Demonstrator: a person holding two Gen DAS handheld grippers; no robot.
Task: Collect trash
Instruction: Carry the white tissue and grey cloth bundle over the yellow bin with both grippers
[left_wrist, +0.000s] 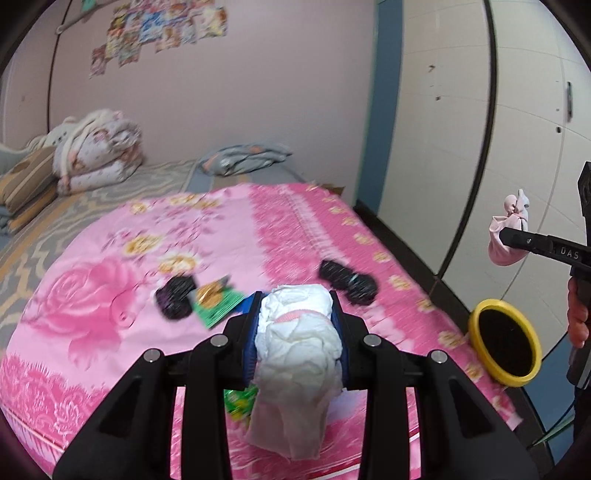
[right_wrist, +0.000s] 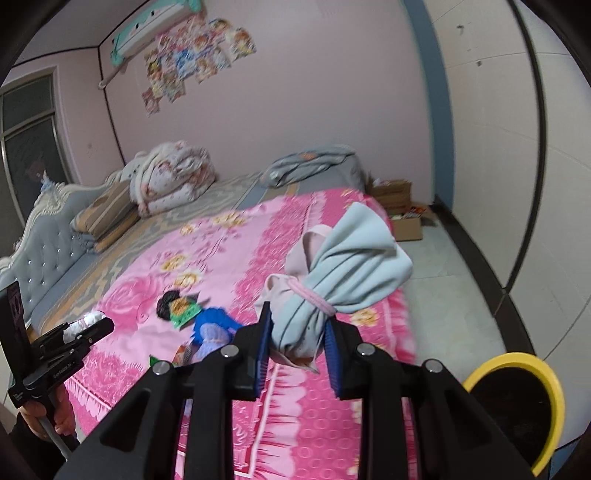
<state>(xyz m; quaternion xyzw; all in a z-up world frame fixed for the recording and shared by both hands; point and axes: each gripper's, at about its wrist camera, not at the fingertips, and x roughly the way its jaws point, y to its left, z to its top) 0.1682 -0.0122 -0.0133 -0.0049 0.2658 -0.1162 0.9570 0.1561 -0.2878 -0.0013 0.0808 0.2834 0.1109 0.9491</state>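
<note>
In the left wrist view my left gripper (left_wrist: 297, 300) is shut on a crumpled white bundle (left_wrist: 299, 354) with a pink band, held up above the pink floral bed (left_wrist: 110, 258). The right wrist view shows my right gripper (right_wrist: 298, 316) shut on a grey-blue and pink cloth bundle (right_wrist: 343, 262) tied with a pink band. Each gripper also appears in the other's view: the right gripper (left_wrist: 504, 234) with its pinkish bundle (left_wrist: 498, 254), the left gripper (right_wrist: 105, 326) with the white bundle (right_wrist: 88, 319). A yellow-rimmed black bin (left_wrist: 504, 343) (right_wrist: 517, 406) stands beside the bed's right edge.
On the sheet lie two black items (left_wrist: 175, 299) (left_wrist: 347, 282), a green wrapper (left_wrist: 218, 302) and a blue packet (right_wrist: 214, 323). Folded quilts (left_wrist: 99, 147) and pillows sit at the bed's far end. Cardboard boxes (right_wrist: 399, 206) stand on the floor by the white wardrobe.
</note>
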